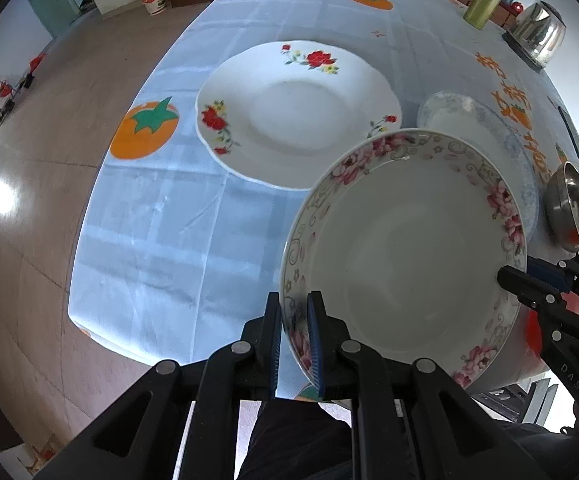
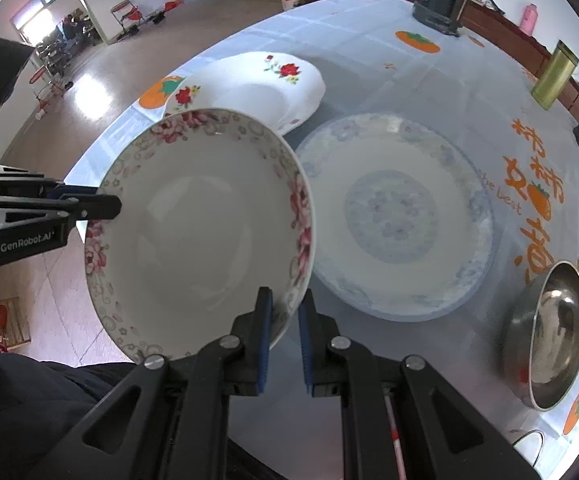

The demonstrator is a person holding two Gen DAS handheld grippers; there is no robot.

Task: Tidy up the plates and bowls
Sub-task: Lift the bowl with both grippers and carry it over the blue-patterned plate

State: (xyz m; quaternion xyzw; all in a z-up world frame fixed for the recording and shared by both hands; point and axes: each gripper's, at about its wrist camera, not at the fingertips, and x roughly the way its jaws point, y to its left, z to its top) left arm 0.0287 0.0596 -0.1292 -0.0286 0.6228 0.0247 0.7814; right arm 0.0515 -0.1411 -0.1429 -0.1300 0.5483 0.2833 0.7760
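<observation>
White bowl (image 2: 197,236) w/ pink floral rim; white plate (image 1: 297,116) – red flowers; pale plate (image 2: 397,216) w/ blue pattern; steel bowl (image 2: 549,336); light-blue tablecloth (image 1: 161,240) – orange persimmons, orange lettering.

Probably home: tableclothed dining table (image 1: 161,216)

Each camera is sitting on a gripper and looking steeply down along its two fingers at the table (image 1: 161,216). The left gripper (image 1: 294,332) camera is looking from very near at the pink-flowered bowl (image 1: 405,256), with the red-flowered plate (image 1: 297,116) farther ahead. The right gripper (image 2: 285,332) camera is looking at the same bowl (image 2: 197,236) from its other side, with the blue plate (image 2: 401,216) just ahead. Both views are sharing the bowl, both plates and the steel bowl (image 2: 557,332).
</observation>
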